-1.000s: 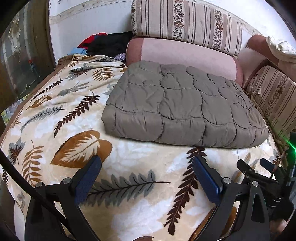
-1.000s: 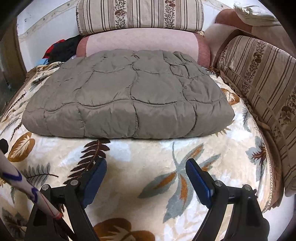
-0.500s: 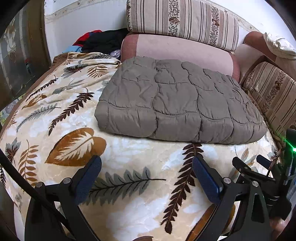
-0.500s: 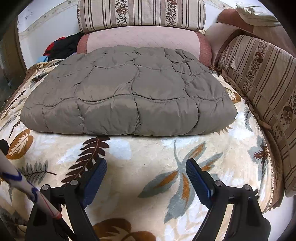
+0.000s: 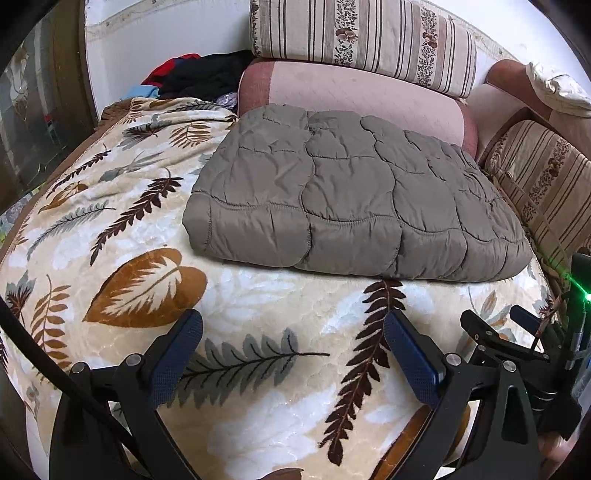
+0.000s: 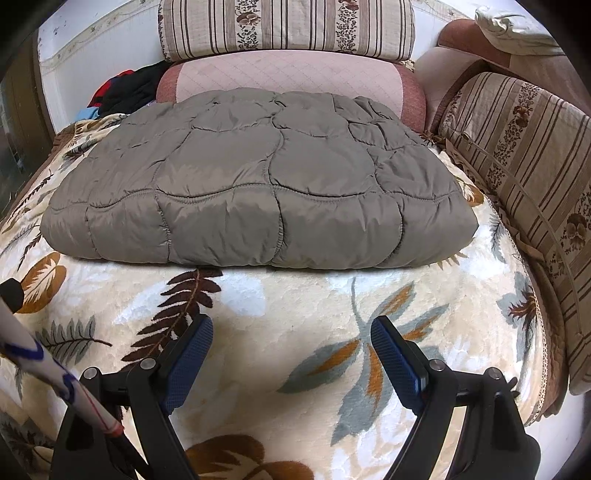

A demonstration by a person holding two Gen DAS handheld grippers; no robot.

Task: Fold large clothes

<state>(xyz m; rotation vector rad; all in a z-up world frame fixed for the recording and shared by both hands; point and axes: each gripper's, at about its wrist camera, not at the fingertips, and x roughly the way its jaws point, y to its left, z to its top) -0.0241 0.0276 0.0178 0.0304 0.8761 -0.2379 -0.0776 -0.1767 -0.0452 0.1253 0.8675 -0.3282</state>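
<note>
Two handheld grippers hover over a leaf-print blanket [image 5: 258,306], both spread wide with nothing between their blue-padded fingers. The left gripper [image 5: 291,354] hangs above a grey fern motif; off to its right the other tool's black frame and a green light show. The right gripper [image 6: 291,354] sits over a blue-and-orange leaf, a white rod [image 6: 55,380] with blue and red markings crossing at its lower left. Just ahead of both lies the folded grey quilted padded garment [image 6: 258,192], flat on the blanket, untouched. Beyond it a pink bolster [image 6: 288,74] carries a striped floral cushion [image 6: 288,26]; another striped cushion [image 6: 524,155] lies to the right. A heap of dark and red clothes [image 5: 195,77] sits far left.
</note>
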